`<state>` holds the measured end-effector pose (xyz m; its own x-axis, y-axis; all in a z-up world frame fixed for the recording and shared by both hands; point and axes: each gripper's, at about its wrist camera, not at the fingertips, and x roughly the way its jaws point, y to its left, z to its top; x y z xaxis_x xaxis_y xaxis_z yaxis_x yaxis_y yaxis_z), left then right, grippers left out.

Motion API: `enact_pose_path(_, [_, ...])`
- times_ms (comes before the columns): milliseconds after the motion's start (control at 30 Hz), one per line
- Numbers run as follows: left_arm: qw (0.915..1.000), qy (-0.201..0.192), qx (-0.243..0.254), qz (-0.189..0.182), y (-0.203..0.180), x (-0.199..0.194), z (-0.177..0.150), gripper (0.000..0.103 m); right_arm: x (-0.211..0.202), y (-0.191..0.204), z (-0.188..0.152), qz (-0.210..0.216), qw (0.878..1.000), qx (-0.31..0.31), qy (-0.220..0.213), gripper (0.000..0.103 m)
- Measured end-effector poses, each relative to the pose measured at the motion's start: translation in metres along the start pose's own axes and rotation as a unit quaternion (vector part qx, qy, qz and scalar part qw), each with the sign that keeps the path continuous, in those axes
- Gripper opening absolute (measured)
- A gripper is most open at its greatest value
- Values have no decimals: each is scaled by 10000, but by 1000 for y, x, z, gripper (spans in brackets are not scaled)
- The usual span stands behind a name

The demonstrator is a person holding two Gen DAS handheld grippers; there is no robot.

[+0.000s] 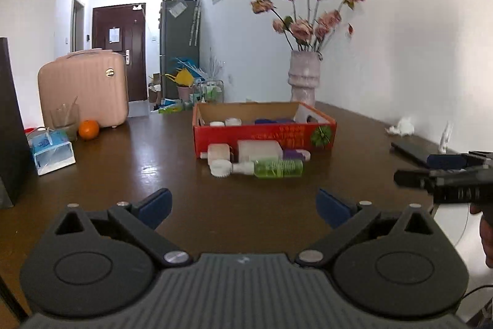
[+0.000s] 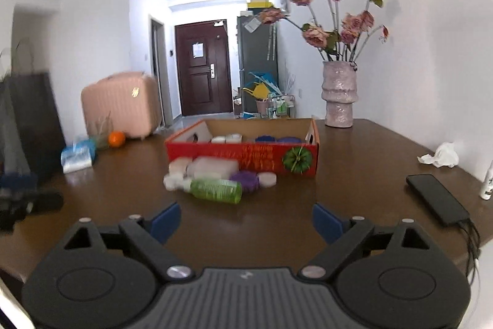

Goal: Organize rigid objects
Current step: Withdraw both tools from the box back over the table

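Note:
A red cardboard box (image 1: pixel 265 136) (image 2: pixel 243 158) stands mid-table and holds white and blue jars. In front of it lies a cluster: a green bottle (image 1: pixel 277 168) (image 2: pixel 215 190) on its side, white jars (image 1: pixel 219 151) (image 2: pixel 180 166), a white rectangular container (image 1: pixel 258 149) (image 2: pixel 215 165) and a purple lid (image 2: pixel 245 179). My left gripper (image 1: pixel 245 207) is open with nothing between its blue pads, well short of the cluster. My right gripper (image 2: pixel 246 221) is open too, equally short of it. It also shows in the left wrist view, as the right gripper (image 1: pixel 431 168) at the right edge.
The brown table (image 1: pixel 154 168) carries a vase of dried roses (image 1: pixel 303 76) (image 2: pixel 339 91), a pink suitcase (image 1: pixel 83 88), an orange (image 1: pixel 88 129), a glass cup (image 1: pixel 64 116), a blue-white packet (image 1: pixel 52 151), a crumpled tissue (image 2: pixel 440 155) and a black phone (image 2: pixel 437 198) with cables.

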<state>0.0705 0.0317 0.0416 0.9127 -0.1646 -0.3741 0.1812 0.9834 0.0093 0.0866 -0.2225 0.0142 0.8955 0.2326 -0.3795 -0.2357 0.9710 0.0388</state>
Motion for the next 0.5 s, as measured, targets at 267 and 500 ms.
enact_pose_path(267, [9996,284,-11,35,0,21,-11,102,13,3,-11,-19,9996,-237,141,92])
enact_pose_path(500, [9978,588,-92,277,16,64,-8,102,47,-23,-9,-191,9988,93,434,90])
